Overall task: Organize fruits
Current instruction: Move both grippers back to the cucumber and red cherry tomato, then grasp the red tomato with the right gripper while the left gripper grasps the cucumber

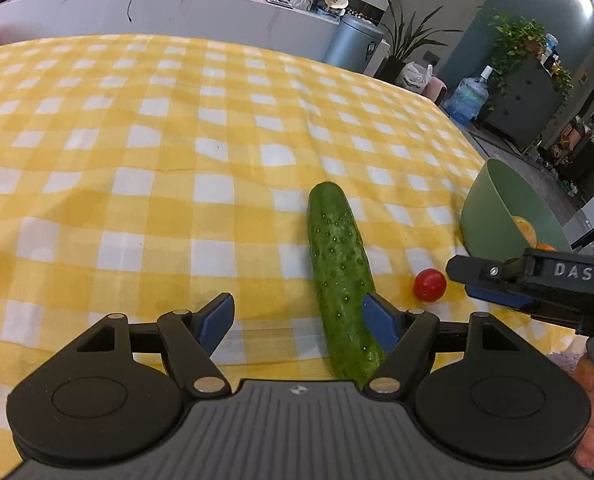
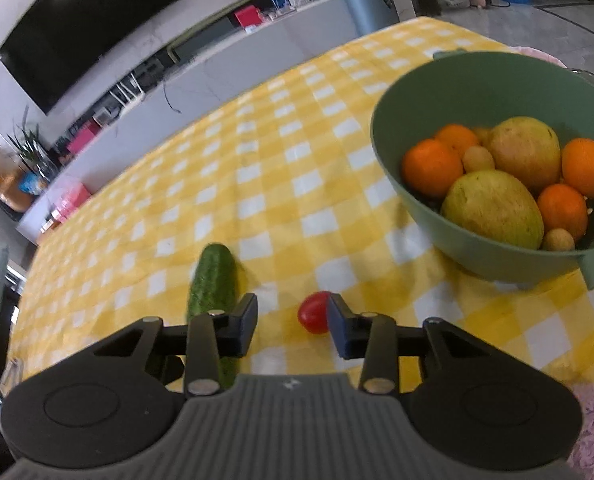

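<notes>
Yellow-and-white checked cloth covers the tabletop (image 1: 137, 140), with a living room behind it: a dark wall screen, a long grey counter and some houseplants.

A cucumber (image 1: 341, 276) lies lengthwise on the cloth, and a cherry tomato (image 2: 314, 312) sits just beside it, apart from it. Beyond the tomato stands a green bowl (image 2: 401, 92) already holding oranges, two larger yellow-green fruits and a few small pale ones.

The left gripper (image 1: 299, 316) hangs with its jaws spread wide and empty. Its right pad overlaps the cucumber's flank in the left wrist view, though I cannot tell whether it touches. The right gripper (image 2: 293, 322) has its jaws partly closed with nothing in them. The tomato lies just ahead of the tips, close against the right-hand pad, and the blur makes contact there uncertain.

The tomato is likely light, smooth and thin-skinned, so it will roll off a glancing touch and split under a hard squeeze. It wants a gentle pinch across its middle, with the pads square on either side. The cucumber looks firm, heavier and bumpy enough to hold well. Taken across its width near mid-length, it should not tip out of the jaws.
</notes>
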Demonstrator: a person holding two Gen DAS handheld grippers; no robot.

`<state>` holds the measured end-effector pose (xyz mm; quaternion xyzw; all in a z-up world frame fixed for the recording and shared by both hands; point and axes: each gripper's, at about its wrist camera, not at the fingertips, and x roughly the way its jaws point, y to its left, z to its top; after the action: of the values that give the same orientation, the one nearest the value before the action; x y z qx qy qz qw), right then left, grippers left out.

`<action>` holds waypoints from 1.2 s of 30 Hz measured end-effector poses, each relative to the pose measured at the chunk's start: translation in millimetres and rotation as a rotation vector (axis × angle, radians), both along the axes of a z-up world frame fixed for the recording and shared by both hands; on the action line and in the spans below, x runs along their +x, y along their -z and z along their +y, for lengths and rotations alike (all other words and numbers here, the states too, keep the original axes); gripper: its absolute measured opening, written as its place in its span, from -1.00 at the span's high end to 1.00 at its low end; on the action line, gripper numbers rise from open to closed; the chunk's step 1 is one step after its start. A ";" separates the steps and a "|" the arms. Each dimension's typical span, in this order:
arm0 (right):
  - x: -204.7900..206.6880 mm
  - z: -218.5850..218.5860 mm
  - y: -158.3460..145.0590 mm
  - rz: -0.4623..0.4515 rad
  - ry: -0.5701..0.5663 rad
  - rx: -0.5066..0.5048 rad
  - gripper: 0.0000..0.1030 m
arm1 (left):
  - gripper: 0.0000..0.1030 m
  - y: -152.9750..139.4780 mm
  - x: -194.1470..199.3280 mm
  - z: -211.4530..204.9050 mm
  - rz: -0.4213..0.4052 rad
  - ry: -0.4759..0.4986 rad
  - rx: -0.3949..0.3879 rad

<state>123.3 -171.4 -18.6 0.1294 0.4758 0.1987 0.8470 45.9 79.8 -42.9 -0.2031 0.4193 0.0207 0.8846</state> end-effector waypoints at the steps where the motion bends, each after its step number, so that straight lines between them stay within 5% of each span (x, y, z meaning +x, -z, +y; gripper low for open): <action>1: -0.4 1.0 0.8 0.006 0.003 -0.021 0.28 | -0.67 1.9 0.9 0.3 -0.004 0.004 -0.003; 14: 23.4 24.6 16.2 0.040 -0.024 -0.199 0.28 | -0.67 5.4 8.4 -10.1 -0.018 0.043 -0.003; 36: 35.5 43.9 27.3 0.037 -0.049 -0.244 0.51 | -0.68 9.3 10.9 -8.3 -0.015 0.043 -0.033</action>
<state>158.8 -127.4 -45.8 0.0173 0.5149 0.1575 0.8425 56.7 71.5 -52.2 -0.2086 0.4173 -0.0064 0.8845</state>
